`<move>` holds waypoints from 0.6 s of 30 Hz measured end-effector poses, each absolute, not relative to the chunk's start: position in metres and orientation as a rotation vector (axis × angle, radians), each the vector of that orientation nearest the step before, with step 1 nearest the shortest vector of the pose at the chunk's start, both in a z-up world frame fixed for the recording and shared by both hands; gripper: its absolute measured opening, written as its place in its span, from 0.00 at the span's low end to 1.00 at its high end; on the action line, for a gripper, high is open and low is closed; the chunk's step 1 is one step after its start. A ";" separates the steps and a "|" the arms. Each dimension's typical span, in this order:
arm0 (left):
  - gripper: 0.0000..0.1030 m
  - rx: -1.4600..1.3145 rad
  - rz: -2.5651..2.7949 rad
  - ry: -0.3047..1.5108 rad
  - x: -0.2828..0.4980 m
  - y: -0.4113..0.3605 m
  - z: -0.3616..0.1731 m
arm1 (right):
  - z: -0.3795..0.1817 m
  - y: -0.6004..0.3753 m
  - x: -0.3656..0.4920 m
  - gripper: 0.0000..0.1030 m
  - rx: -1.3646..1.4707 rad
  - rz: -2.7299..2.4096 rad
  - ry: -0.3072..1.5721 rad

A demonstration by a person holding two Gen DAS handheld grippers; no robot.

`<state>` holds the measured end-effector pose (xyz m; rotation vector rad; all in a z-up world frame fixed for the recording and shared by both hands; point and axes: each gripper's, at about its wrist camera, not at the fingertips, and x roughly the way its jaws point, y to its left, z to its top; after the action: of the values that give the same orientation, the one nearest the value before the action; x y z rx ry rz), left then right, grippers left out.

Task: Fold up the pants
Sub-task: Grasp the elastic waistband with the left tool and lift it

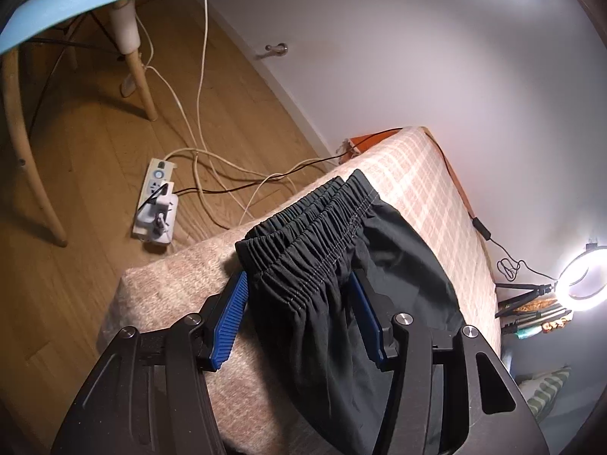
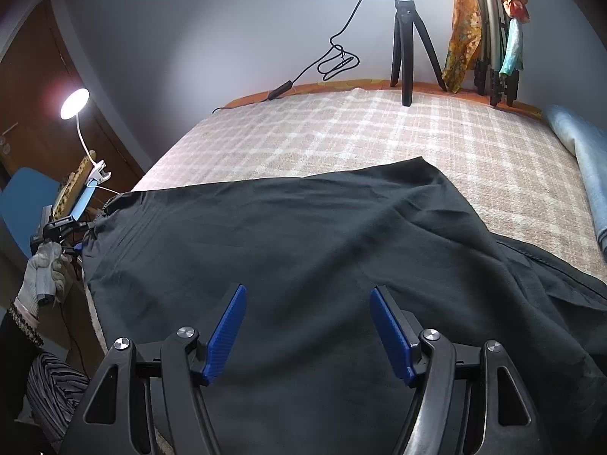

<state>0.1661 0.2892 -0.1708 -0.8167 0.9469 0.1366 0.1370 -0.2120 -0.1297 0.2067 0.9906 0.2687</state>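
Black pants lie spread across the plaid bed cover. In the left wrist view their gathered elastic waistband lies near the bed's corner. My left gripper is open, its blue pads on either side of the waistband fabric; the right pad is partly hidden by cloth. My right gripper is open and empty, just above the middle of the pants. The left gripper and the gloved hand also show at the left edge of the right wrist view.
A tripod, a ring light and hanging scarves stand at the bed's far edge by the wall. Folded jeans lie at the right. A power strip with cables and a chair are on the wooden floor.
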 end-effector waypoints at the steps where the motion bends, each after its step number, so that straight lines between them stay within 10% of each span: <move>1: 0.50 -0.814 0.141 0.947 0.165 0.288 -0.170 | -0.130 -0.212 0.137 0.68 0.205 0.268 0.992; 12: 0.51 -0.741 0.209 0.925 0.174 0.286 -0.174 | -0.133 -0.216 0.139 0.68 0.211 0.261 0.997; 18: 0.22 -0.710 0.214 0.884 0.174 0.282 -0.169 | -0.131 -0.216 0.139 0.68 0.207 0.252 0.992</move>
<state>0.1738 0.2817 -0.1693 -0.7096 0.8843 0.2143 0.1389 -0.2164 -0.1309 0.2066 0.9921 0.2524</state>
